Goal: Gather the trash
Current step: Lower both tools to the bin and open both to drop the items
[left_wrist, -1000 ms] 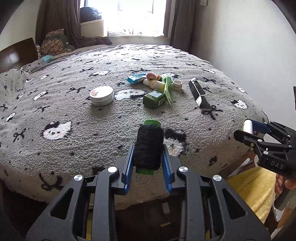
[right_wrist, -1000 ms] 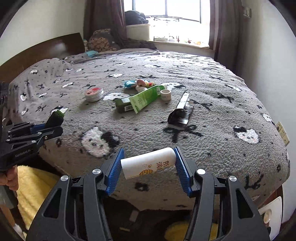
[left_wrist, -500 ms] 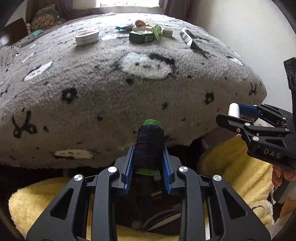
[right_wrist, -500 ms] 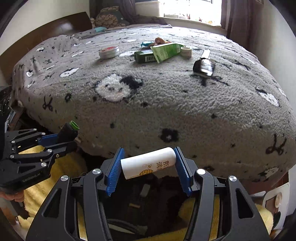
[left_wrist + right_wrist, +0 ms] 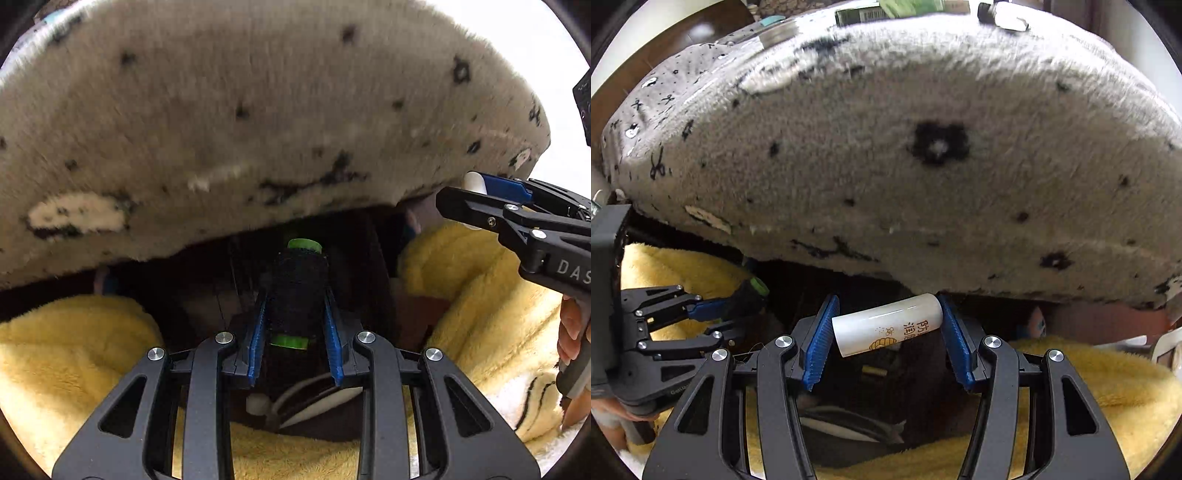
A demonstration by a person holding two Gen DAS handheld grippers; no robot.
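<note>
Two claws are in view, each pinching one piece of trash. The left claw (image 5: 297,325) is closed on a single spool of black thread (image 5: 297,295) with a green core showing at both ends; the spool stands lengthwise between the blue pads (image 5: 255,343), which press its sides. The right claw (image 5: 886,339) grips one white tube (image 5: 888,328) with printed characters and a small yellow drawing, held crosswise and slightly tilted, its two ends against the blue pads (image 5: 818,343). Both claws point steeply downward, below the hanging edge of the bed, whose grey fleece blanket (image 5: 905,147) with black and white figures fills the upper part of each view. Beneath them lies a dark opening (image 5: 207,291) ringed by yellow plush fabric (image 5: 74,354), with a few pale shapes inside that are too dim to name. In the left wrist view the right claw (image 5: 476,199) comes in from the right edge, the white tube's end showing at its tip, and part of a hand (image 5: 572,332) grips its handle. In the right wrist view the left claw (image 5: 738,306) sits at the left, the spool's green end visible. On top of the bed, at the upper edge of the right wrist view, several more items (image 5: 864,14) remain, blurred: at least one dark green box, something pale green, and a dark wrapper.
</note>
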